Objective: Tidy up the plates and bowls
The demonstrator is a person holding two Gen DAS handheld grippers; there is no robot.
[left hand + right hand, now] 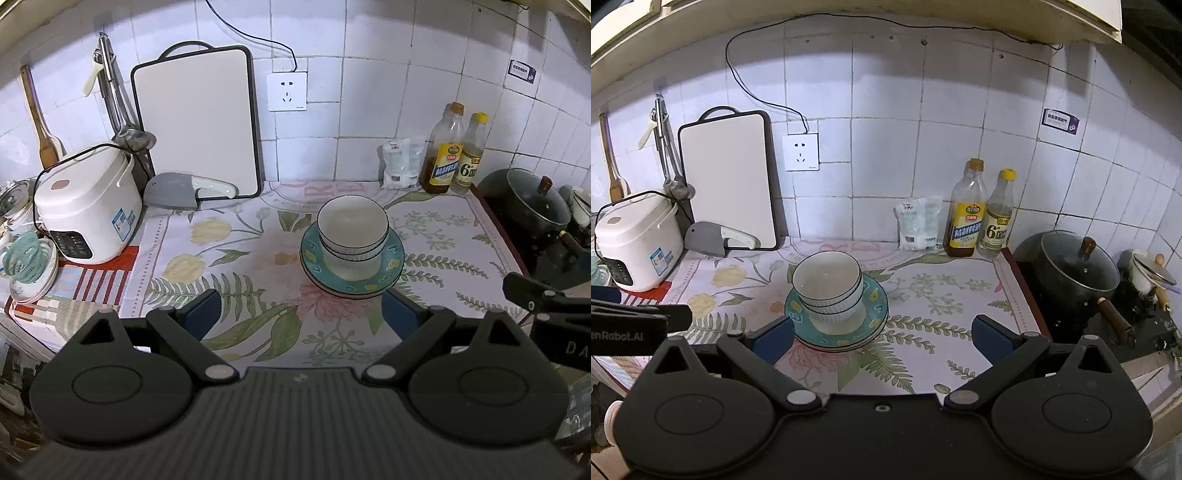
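A white rice cooker (86,206) with a dark control panel stands at the left of the floral tablecloth (229,273). Behind it, a white cutting board (195,125) with a dark rim leans upright against the white tiled wall (886,110); a grey cleaver (173,190) with a white handle lies at its foot. A white wall socket (287,91) sits beside the board. Two yellow-capped glass bottles (979,214) stand next to a clear plastic bag (919,223). A dark lidded pot (1075,273) sits on the stove at right.

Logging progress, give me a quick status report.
Left gripper and right gripper open, empty. Bowls stacked on plates, untouched. Nothing in the way.
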